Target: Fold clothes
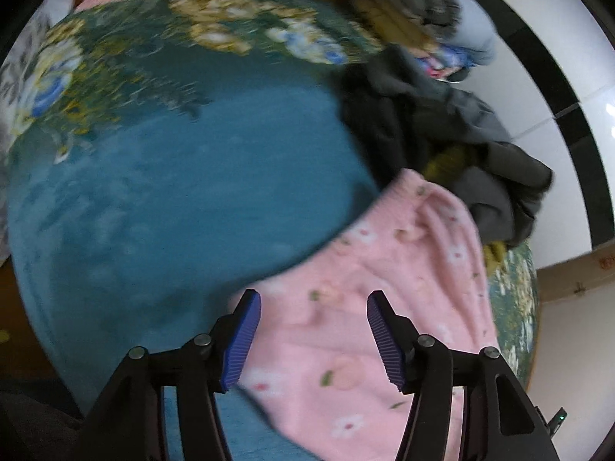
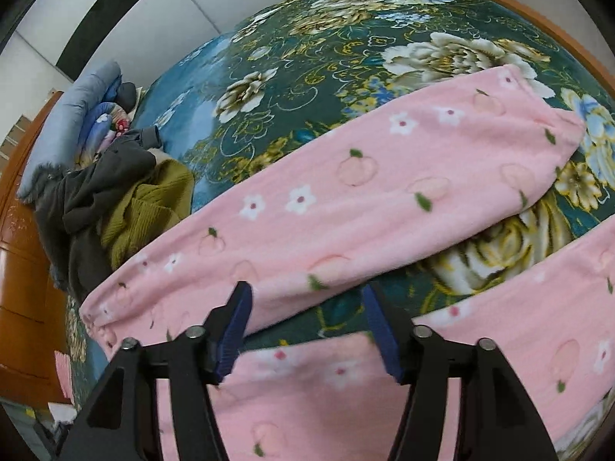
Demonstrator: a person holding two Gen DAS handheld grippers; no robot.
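Lying flat for folding, pink pajama pants spread legs apart across bed | left gripper apart, empty, above waistband near edge | right gripper apart, empty, over crotch | unfolded clothes pile waits at headboard corner

Black linkage arms, ribbed blue-purple fingers, silver pivot pins.

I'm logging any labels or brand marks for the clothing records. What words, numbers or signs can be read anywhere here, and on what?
None can be read.
Cardboard box at the right edge of the left wrist view: a small reddish mark, too blurred to read.
Pink pajama pants: only printed flowers and peaches, no text.
Floral blanket: pattern only, no lettering.
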